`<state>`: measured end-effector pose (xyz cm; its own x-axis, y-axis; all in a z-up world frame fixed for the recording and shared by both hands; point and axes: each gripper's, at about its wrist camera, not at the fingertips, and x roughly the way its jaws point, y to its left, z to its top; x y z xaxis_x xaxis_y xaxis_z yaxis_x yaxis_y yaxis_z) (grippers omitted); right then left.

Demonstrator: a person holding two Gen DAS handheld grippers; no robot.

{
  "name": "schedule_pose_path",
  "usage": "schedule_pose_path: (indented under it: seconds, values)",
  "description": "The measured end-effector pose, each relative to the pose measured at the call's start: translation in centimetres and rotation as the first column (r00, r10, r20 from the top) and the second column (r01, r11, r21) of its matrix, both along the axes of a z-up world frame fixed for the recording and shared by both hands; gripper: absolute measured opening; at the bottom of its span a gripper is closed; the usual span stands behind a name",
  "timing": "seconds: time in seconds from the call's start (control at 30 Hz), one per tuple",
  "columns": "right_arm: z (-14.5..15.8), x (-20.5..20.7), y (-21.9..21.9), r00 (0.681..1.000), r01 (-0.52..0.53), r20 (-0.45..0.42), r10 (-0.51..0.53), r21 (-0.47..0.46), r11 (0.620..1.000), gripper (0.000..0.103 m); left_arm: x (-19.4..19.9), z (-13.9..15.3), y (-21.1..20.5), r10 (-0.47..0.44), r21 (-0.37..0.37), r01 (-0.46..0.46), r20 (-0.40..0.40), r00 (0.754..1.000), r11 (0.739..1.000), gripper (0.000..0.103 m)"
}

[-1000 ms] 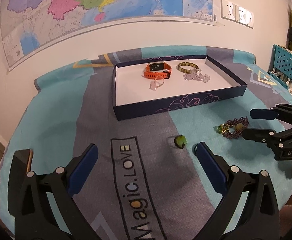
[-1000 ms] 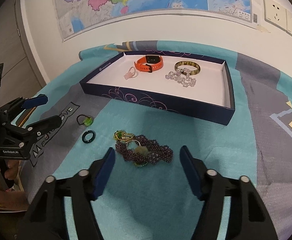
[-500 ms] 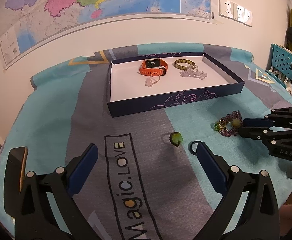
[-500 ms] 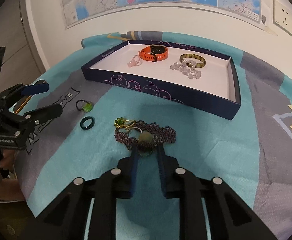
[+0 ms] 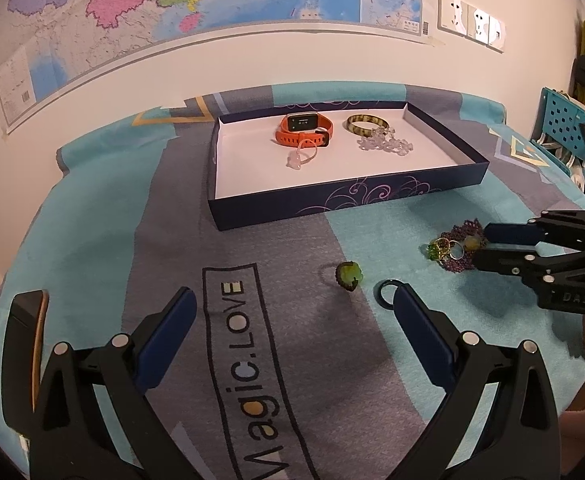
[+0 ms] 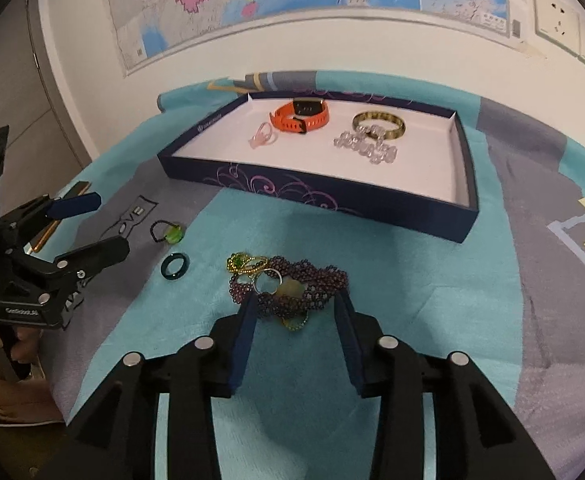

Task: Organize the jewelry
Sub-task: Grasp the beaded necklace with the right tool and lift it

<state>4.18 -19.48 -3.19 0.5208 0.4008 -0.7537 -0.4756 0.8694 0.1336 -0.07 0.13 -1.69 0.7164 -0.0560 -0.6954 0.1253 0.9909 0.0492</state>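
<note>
While the right claw (image 6: 294, 308) is opening around the purple bead bracelet (image 6: 292, 286) at the picture's middle, not pinching it, tangled rings (image 6: 252, 266) could drag along if lifted.

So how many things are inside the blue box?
4: an orange watch at the back, a pink ring beside it, a yellow bangle, and clear beads touching it. None seem hidden.
</note>
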Motion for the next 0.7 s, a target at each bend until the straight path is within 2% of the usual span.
schedule_pose_path:
  seconds: [0.03,0.13,0.27,0.57,0.7]
  values:
    - [-0.1,0.0,0.1,1.000,-0.008,-0.004,0.008,0.000,1.000,0.013,0.0,-0.1,0.0,0.000,0.001,0.000,-0.002,1.000,1.000,0.097]
    - [0.1,-0.2,0.0,1.000,-0.011,0.010,0.011,-0.003,1.000,0.011,0.1,-0.1,0.0,0.001,-0.003,-0.001,-0.006,1.000,1.000,0.097]
    - [1.0,-0.4,-0.5,1.000,-0.008,0.030,0.007,0.030,1.000,0.010,0.1,-0.1,0.1,0.003,-0.009,-0.003,-0.004,1.000,1.000,0.097]
    - [4.3,-0.3,-1.4,0.996,-0.037,0.082,0.024,0.169,0.985,0.009,0.1,0.0,0.1,-0.011,-0.013,0.011,0.001,1.000,1.000,0.097]
    - [4.8,-0.2,-1.8,0.996,-0.037,0.089,0.021,0.188,0.981,0.008,0.2,-0.1,0.0,-0.016,-0.010,0.016,-0.002,1.000,1.000,0.097]
